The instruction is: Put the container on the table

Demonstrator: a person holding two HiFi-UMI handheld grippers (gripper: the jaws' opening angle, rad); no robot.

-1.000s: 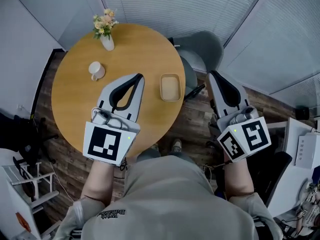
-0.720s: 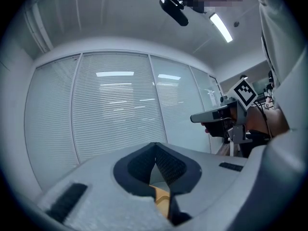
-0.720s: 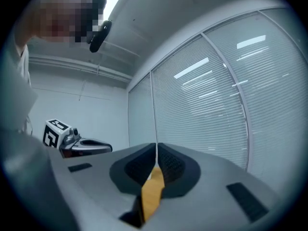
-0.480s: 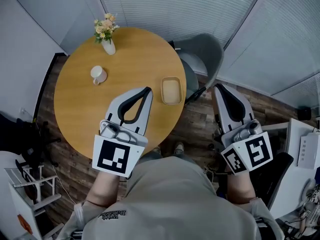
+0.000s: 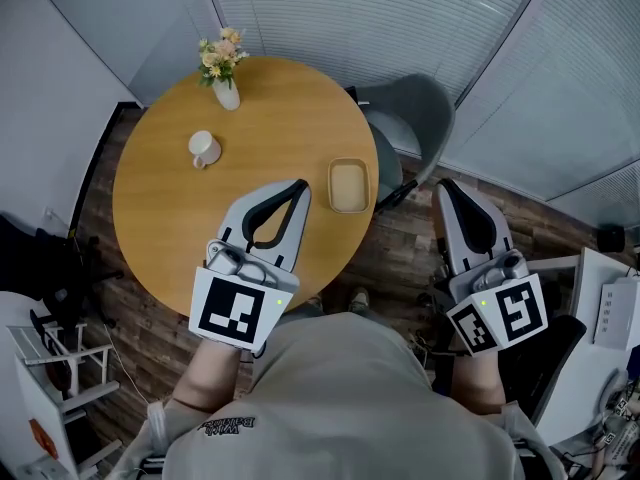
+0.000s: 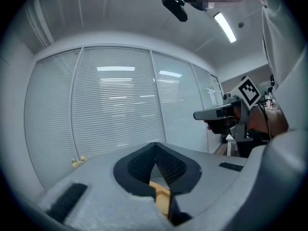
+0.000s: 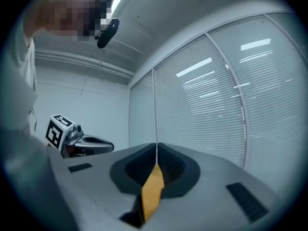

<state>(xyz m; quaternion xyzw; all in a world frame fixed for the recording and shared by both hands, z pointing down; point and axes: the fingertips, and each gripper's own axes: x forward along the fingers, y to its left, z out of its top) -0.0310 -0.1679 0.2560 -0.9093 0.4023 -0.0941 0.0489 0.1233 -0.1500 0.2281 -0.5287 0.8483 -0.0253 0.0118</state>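
A shallow tan container (image 5: 349, 185) rests on the round wooden table (image 5: 170, 218), close to its right edge. My left gripper (image 5: 300, 182) hangs over the table just left of the container, jaws shut with nothing in them. In the left gripper view the left gripper (image 6: 155, 146) has its tips together, and only a wood-coloured sliver shows below them. My right gripper (image 5: 445, 183) is off the table to the right, over the floor, also shut and holding nothing. The right gripper (image 7: 156, 148) shows closed tips in its own view.
A white mug (image 5: 204, 148) and a small vase of flowers (image 5: 226, 68) stand on the far left part of the table. A grey chair (image 5: 410, 118) is tucked at the table's right side. A white rack (image 5: 60, 358) and a white desk (image 5: 600, 308) flank me.
Both grippers have drawn back a little toward me, still shut. The container, mug and vase have stayed where they were on the table.
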